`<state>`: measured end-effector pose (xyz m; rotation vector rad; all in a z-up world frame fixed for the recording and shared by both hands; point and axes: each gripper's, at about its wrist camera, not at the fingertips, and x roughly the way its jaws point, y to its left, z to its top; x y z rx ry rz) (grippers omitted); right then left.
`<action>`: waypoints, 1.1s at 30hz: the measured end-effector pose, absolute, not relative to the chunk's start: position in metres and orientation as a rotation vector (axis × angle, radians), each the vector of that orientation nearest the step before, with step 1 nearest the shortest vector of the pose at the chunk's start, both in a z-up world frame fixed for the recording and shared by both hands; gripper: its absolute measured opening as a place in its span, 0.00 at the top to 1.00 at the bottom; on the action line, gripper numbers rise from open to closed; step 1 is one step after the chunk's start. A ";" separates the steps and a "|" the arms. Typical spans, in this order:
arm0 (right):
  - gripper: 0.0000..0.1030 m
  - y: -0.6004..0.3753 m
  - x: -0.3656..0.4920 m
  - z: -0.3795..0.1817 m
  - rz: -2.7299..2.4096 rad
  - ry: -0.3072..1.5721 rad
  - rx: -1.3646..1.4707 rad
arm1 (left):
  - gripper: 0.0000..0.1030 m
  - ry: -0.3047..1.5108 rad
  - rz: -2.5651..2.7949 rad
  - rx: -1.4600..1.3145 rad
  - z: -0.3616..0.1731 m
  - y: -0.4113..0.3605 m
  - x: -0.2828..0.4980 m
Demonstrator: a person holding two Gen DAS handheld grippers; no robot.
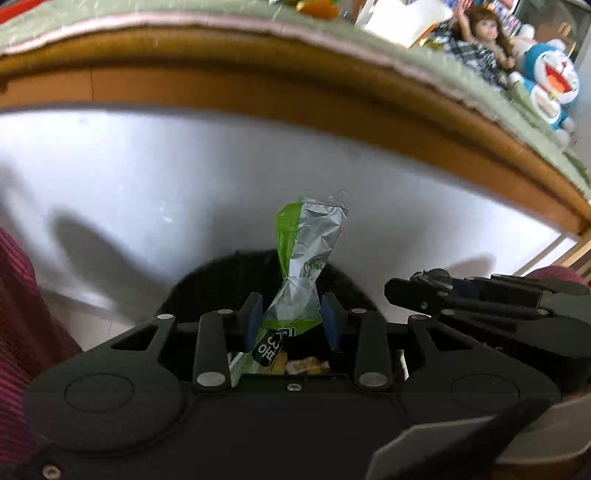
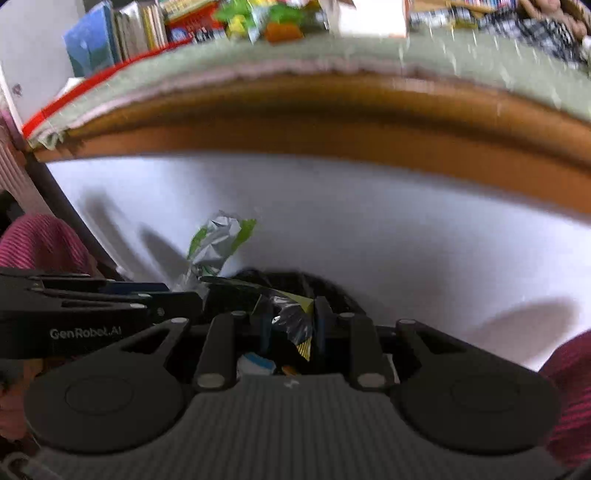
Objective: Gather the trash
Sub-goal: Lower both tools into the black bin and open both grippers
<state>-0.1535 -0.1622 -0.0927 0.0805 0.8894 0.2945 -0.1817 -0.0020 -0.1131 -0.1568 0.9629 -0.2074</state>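
Note:
A crumpled green and silver snack wrapper (image 1: pixel 314 236) stands upright between the blue pads of my left gripper (image 1: pixel 291 315), which is shut on its lower part. From the right wrist view the same green wrapper (image 2: pixel 218 242) sticks up at the left gripper's tip (image 2: pixel 195 295). My right gripper (image 2: pixel 291 314) is shut on a dark shiny wrapper with a yellow corner (image 2: pixel 297 328). Both grippers hover side by side over a black bin (image 1: pixel 207 280) (image 2: pixel 332 288). Yellow trash (image 1: pixel 306 365) lies inside the bin. The right gripper (image 1: pixel 395 291) reaches in from the right in the left wrist view.
A wooden table edge (image 1: pixel 258 85) with a green cloth (image 2: pixel 258 70) runs across the top. A doll (image 1: pixel 480 40) and a blue plush toy (image 1: pixel 554 81) sit on it, books (image 2: pixel 122 33) stand at the far left. White floor (image 2: pixel 406 240) surrounds the bin. Maroon sleeves (image 1: pixel 18 314) flank the grippers.

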 end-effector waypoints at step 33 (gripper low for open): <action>0.50 -0.164 -0.139 -0.129 0.254 0.998 0.153 | 0.50 1.097 -0.128 -0.117 -0.155 -0.002 -0.163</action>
